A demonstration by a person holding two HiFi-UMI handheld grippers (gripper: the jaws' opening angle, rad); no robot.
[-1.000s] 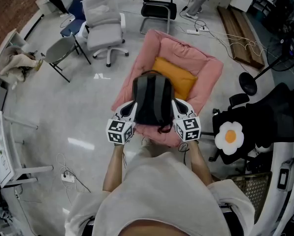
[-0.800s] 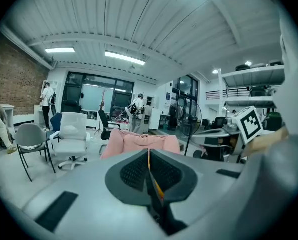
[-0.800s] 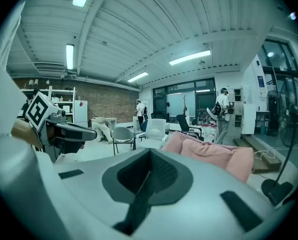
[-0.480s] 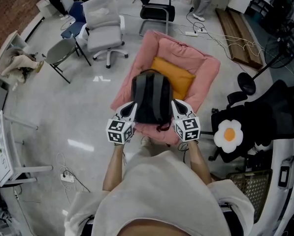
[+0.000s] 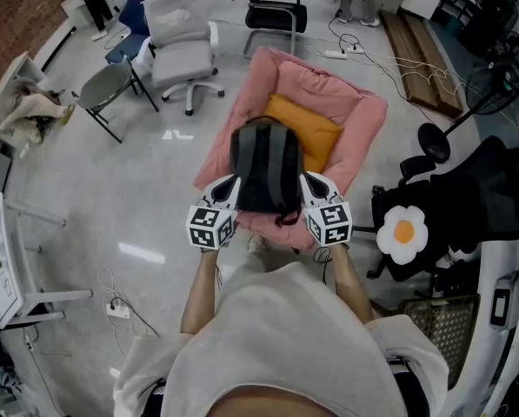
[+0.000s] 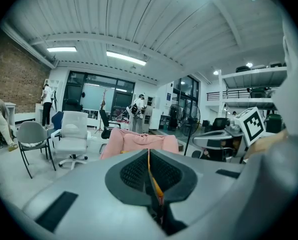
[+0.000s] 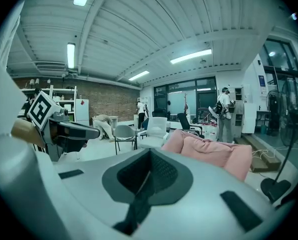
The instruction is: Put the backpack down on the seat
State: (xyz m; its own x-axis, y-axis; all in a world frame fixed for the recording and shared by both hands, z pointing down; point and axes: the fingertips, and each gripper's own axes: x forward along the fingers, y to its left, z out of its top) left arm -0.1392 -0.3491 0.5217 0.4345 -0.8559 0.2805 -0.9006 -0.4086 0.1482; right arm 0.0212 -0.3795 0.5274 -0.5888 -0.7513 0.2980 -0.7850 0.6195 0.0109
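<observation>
While gripped, backpack (image 5: 268,170) points toward seat (image 5: 366,115).

From my head camera I look steeply down on the pink seat (image 5: 365,127), which both level, forward-facing gripper views also catch.

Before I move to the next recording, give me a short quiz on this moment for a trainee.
1. True or false: neither the left gripper nor the right gripper holds the backpack.
2. What lies in the pink seat beyond the backpack? A) a laptop B) an orange cushion C) a folded coat
3. Fill in: each gripper is shut on a ___ of the backpack.
Key: 1 false; 2 B; 3 strap.
</observation>
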